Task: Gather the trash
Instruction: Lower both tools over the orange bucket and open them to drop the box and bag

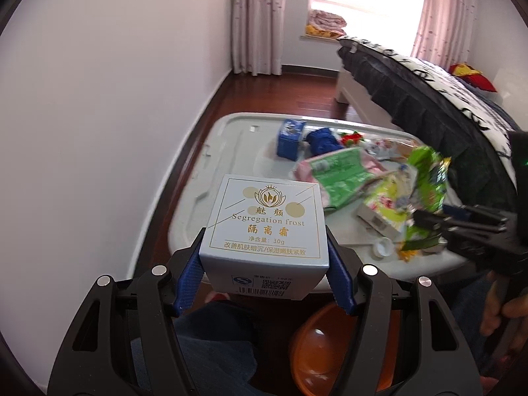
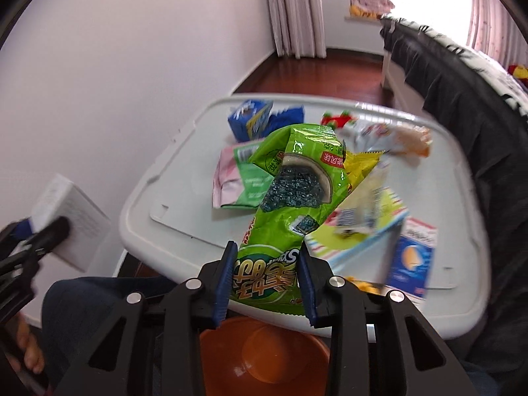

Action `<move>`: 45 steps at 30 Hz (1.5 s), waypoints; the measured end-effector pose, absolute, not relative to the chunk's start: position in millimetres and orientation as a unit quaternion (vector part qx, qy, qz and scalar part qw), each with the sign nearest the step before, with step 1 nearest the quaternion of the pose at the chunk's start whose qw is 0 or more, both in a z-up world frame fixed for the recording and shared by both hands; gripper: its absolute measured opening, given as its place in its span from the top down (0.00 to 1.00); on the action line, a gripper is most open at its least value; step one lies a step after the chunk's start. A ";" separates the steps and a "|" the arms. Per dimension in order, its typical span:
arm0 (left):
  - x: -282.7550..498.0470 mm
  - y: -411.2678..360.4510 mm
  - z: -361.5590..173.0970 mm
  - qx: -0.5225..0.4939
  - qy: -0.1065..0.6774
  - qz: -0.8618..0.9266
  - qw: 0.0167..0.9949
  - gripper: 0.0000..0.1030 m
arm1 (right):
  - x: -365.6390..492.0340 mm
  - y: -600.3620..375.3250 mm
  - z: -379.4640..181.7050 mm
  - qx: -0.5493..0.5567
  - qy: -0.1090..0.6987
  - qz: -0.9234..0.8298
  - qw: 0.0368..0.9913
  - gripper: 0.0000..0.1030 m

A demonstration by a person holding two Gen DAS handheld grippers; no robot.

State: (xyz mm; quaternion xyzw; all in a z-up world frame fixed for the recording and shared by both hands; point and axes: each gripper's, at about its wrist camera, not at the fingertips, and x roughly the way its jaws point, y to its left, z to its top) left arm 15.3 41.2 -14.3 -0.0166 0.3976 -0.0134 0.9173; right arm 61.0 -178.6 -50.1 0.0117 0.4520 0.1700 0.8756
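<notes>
Crinkled green foil snack wrapper (image 2: 290,198) is hanging above the white plastic lid surface (image 2: 158,198), right tongs (image 2: 268,280) clamping its end | white cardboard cosmetics box (image 1: 264,227) is sitting squeezed in left tongs (image 1: 264,264) | round orange plastic basin (image 2: 264,359) is waiting below both

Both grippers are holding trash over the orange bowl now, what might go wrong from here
1. The right gripper pinches only the bottom end of the green snack bag; its floppy top could snag the wrappers on the white bin lid and drag them off.
2. The left gripper holds the white box by its near end only, so it could tip out.
3. The orange bowl looks small; the box and bag may not both fit.
</notes>
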 end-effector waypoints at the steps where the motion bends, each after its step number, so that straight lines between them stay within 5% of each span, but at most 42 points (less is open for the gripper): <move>1: 14.5 38.4 -14.6 -0.016 0.400 -0.022 0.916 0.39 | 55.9 -186.1 -45.1 0.013 0.449 0.170 0.877 0.66; 10: -9.5 0.7 -42.4 0.011 0.453 -0.104 0.885 0.39 | 2.0 -233.0 -41.5 0.019 0.457 0.177 0.872 0.66; 28: -32.6 -54.9 -161.3 0.043 0.650 -0.157 0.742 0.38 | -29.9 -220.8 -158.7 0.040 0.608 0.197 0.768 0.64; 31: -30.1 -56.0 -170.3 0.050 0.661 -0.154 0.732 0.37 | -30.3 -222.4 -163.0 0.055 0.617 0.201 0.759 0.60; 32: -30.3 -54.8 -172.5 0.050 0.664 -0.152 0.731 0.37 | -30.7 -224.2 -162.8 0.062 0.615 0.199 0.761 0.50; 34: -28.6 -53.2 -176.1 0.044 0.670 -0.149 0.726 0.20 | -30.0 -226.2 -159.6 0.068 0.609 0.198 0.765 0.37; 37: -26.8 -47.8 -176.4 0.035 0.670 -0.142 0.728 0.15 | -29.9 -233.6 -153.7 0.090 0.594 0.191 0.776 0.15; 45: -25.4 -48.2 -176.1 0.032 0.668 -0.138 0.731 0.14 | -27.8 -248.7 -153.1 0.131 0.593 0.173 0.776 0.14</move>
